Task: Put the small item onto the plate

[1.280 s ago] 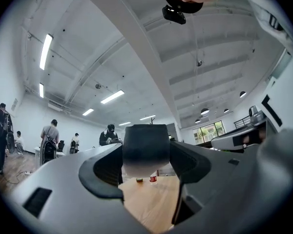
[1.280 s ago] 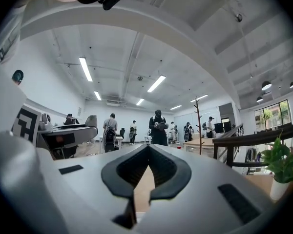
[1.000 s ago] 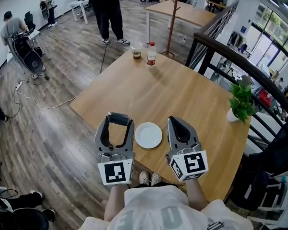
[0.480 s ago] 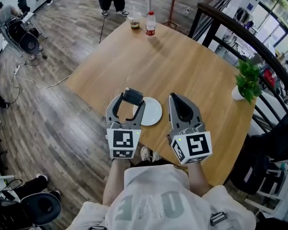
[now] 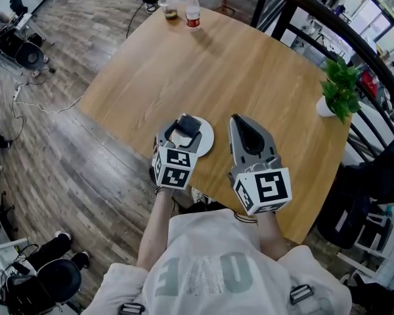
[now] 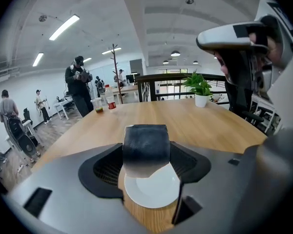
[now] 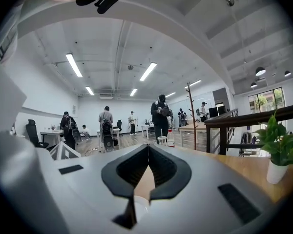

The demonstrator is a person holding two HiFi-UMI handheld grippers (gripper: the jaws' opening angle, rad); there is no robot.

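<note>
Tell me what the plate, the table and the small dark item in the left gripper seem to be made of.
Plate: white, smooth, glossy; probably glazed ceramic, perhaps plastic.
Table: pale wood or wood-look laminate, matte, with grain lines.
Small item: dark, matte, rounded edges; perhaps foam or rubber, not certain.

- table [image 5: 249,64]: plate [image 5: 207,140] on it, by the near edge
- small item [image 5: 189,125]: between the jaws of the left gripper [image 5: 188,126], over the plate
- right gripper [image 5: 237,121]: just right of the plate
- cup [image 5: 171,8], bottle [image 5: 193,10]: far corner of the table, side by side, cup at left
- potted plant [image 5: 338,90]: table's right edge, before the railing [image 5: 328,25]
</note>
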